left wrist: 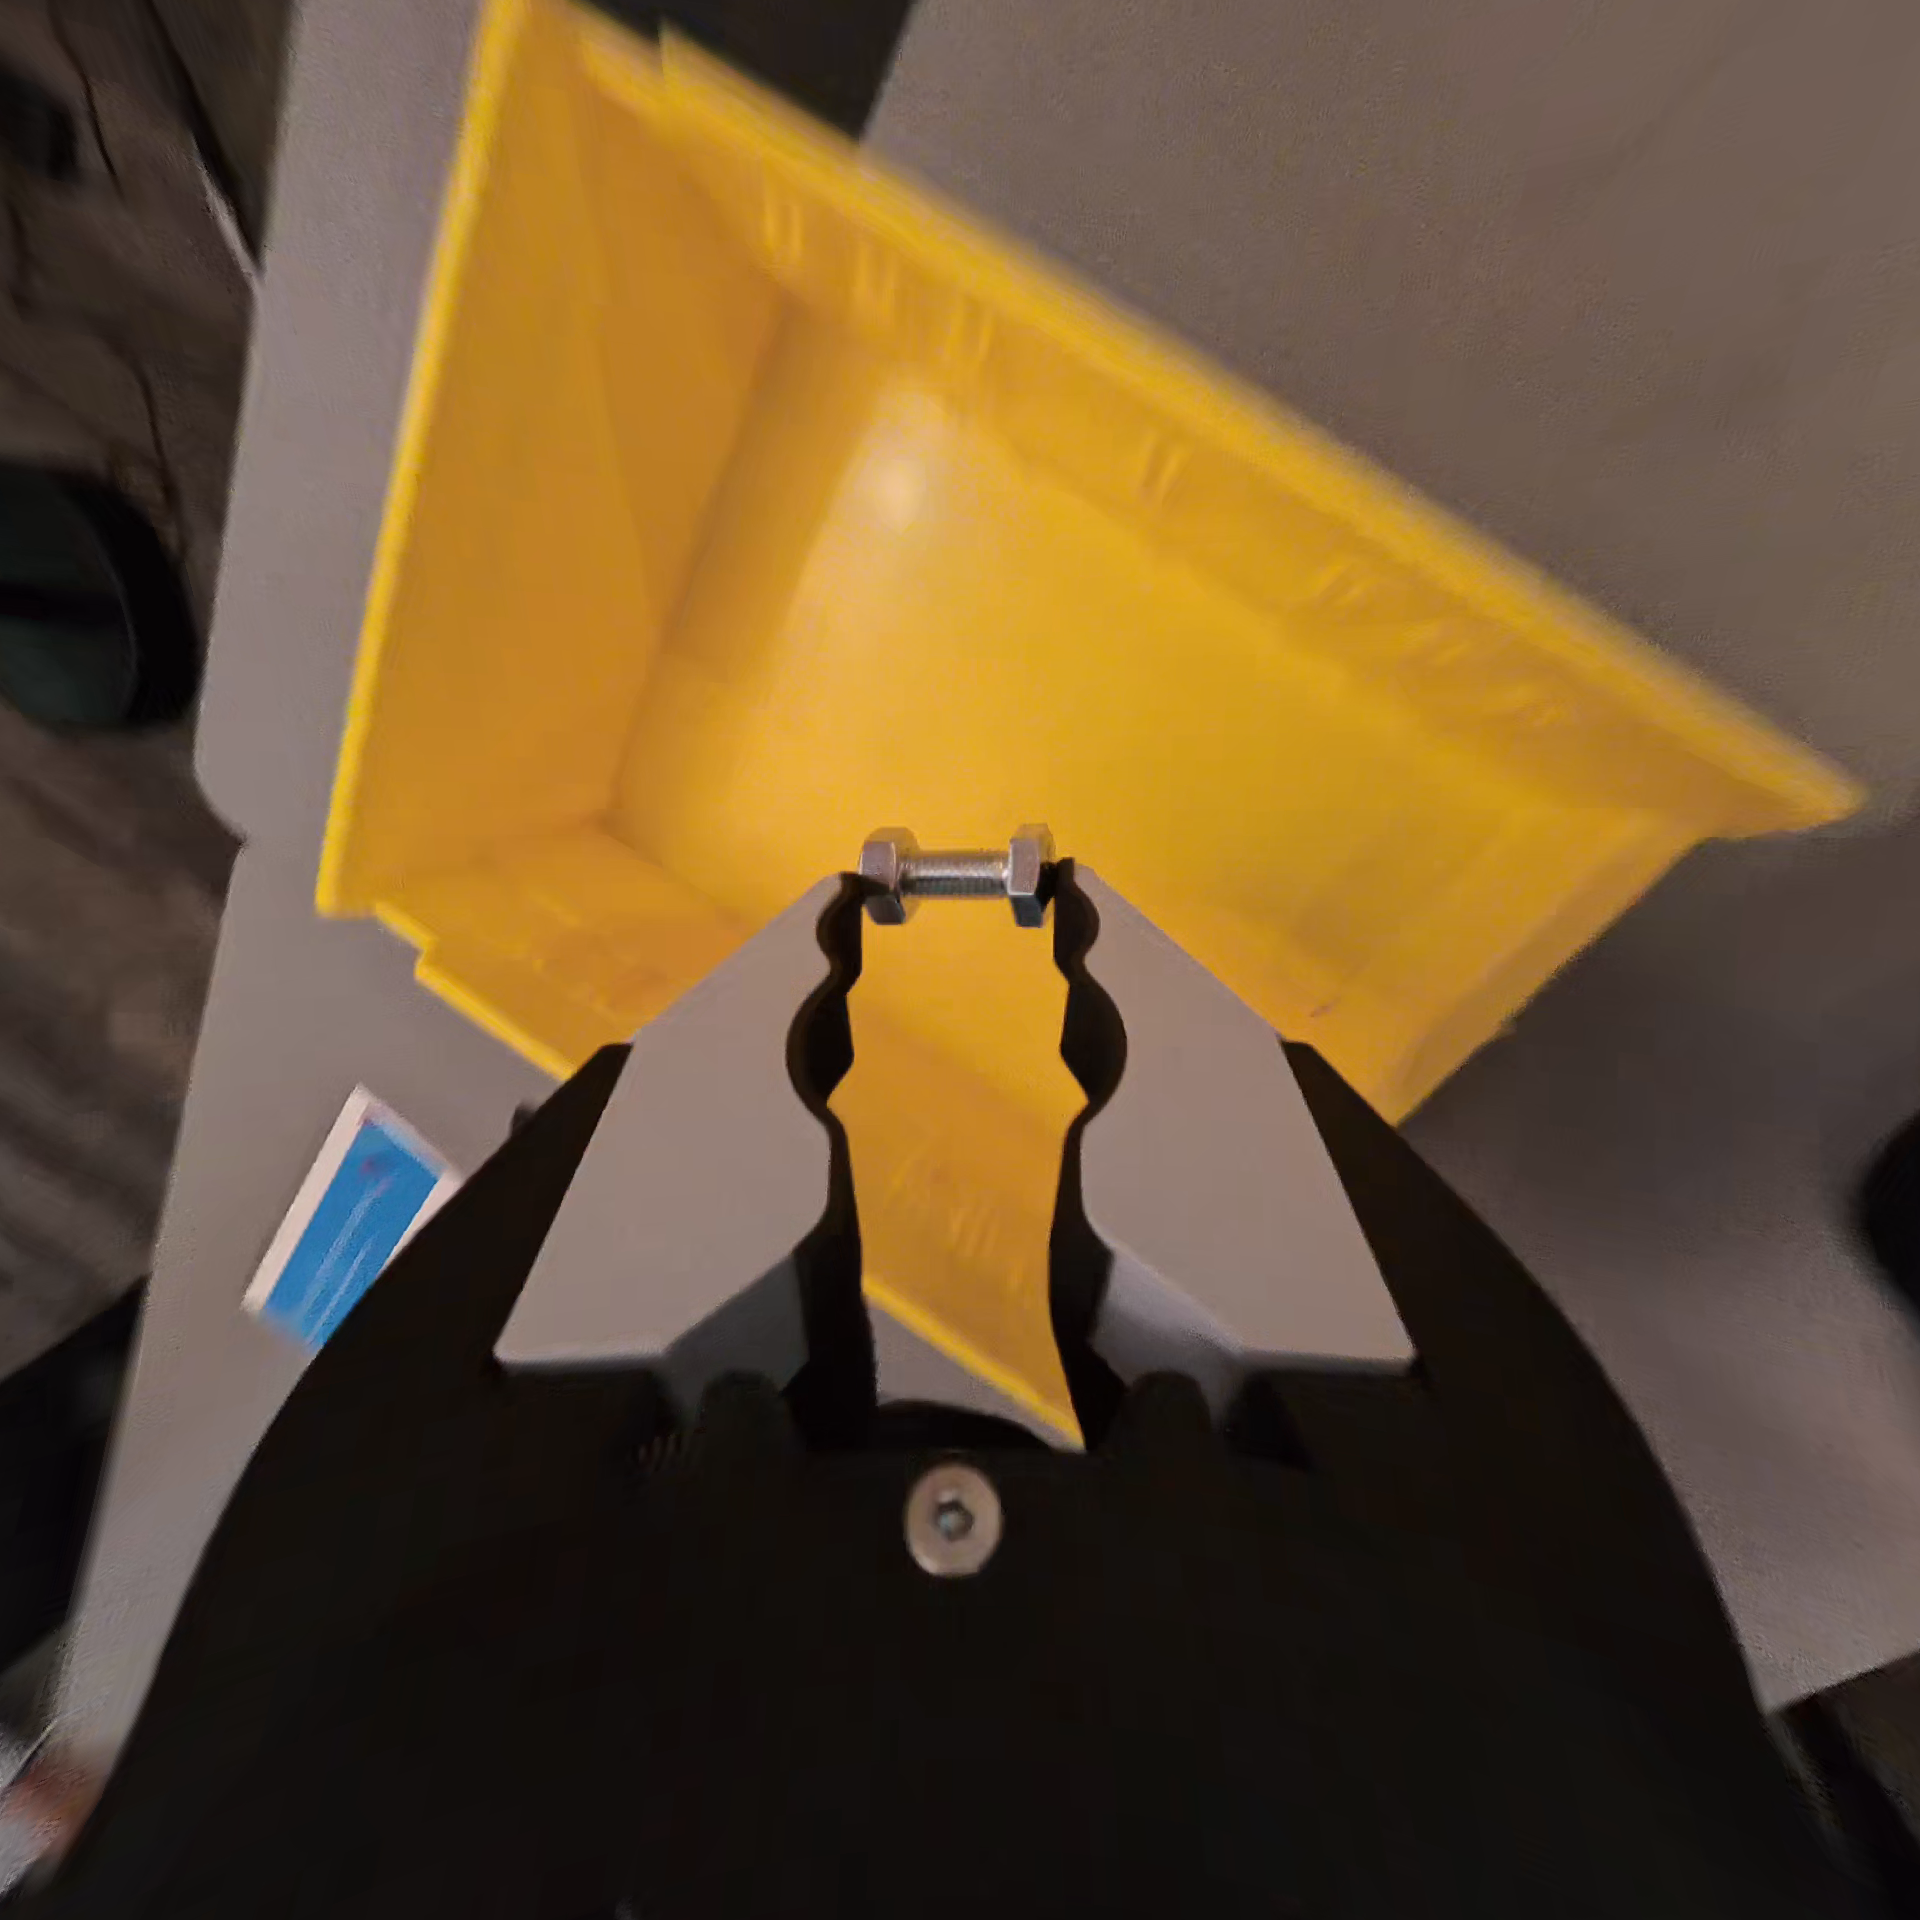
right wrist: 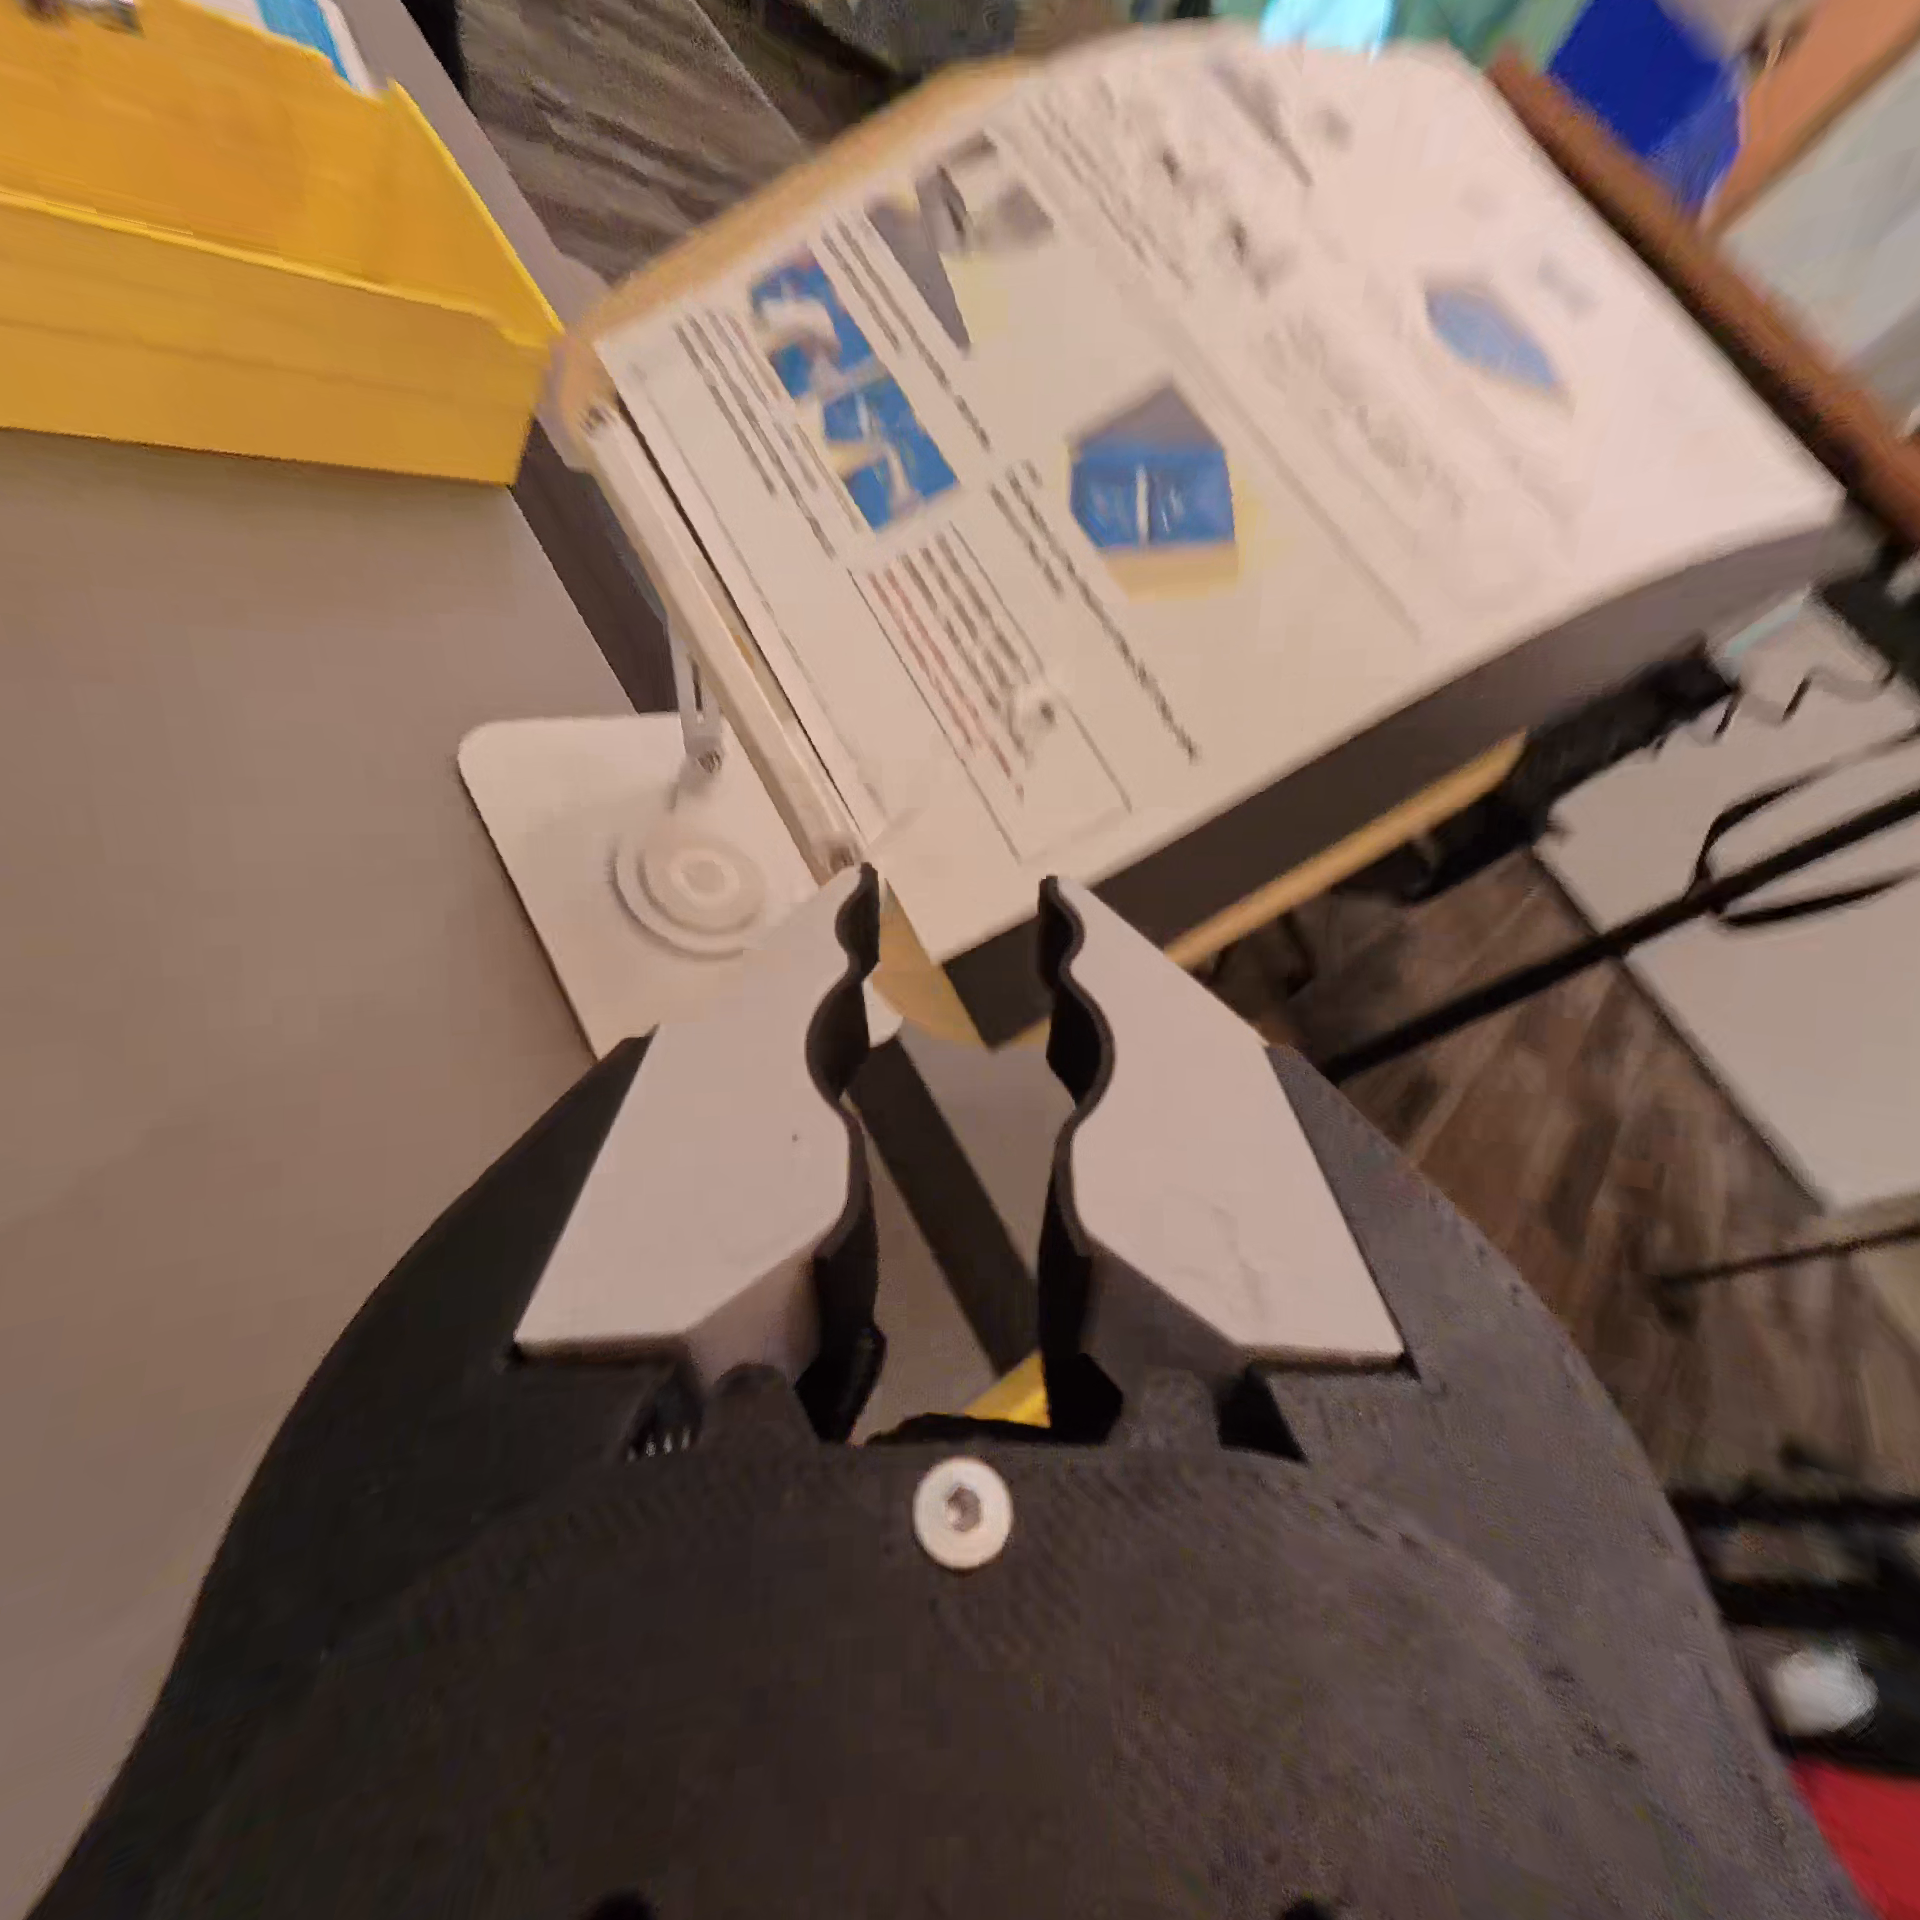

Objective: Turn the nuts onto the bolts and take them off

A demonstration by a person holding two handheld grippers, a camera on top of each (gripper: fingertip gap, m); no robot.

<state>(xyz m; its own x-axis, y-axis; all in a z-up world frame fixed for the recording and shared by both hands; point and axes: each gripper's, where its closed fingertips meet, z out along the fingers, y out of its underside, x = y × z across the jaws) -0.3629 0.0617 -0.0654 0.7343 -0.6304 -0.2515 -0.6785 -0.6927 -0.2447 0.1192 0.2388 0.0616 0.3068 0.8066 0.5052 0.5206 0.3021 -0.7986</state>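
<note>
The left tongs (left wrist: 957, 881) are clamped on a small silver bolt (left wrist: 954, 871), which lies crosswise between the two tips. One tip presses on the bolt's hex head at the left end and the other on a nut (left wrist: 1029, 876) threaded near the right end, with bare thread showing between them. The bolt is held above a yellow bin (left wrist: 623, 499), over the part of its floor near the low front edge. The bin rests on a grey table (left wrist: 312, 416), and a small blue and white card (left wrist: 348, 1226) lies on the table beside the bin's front corner.

The right tongs (right wrist: 958, 896) stand apart with nothing between the tips. They point past the edge of the grey table (right wrist: 208, 831) toward a tilted board covered with printed sheets (right wrist: 1195, 416), which stands on a white base plate (right wrist: 582, 821). A corner of the yellow bin (right wrist: 260, 312) shows at the upper left of this view. The background is blurred in both views.
</note>
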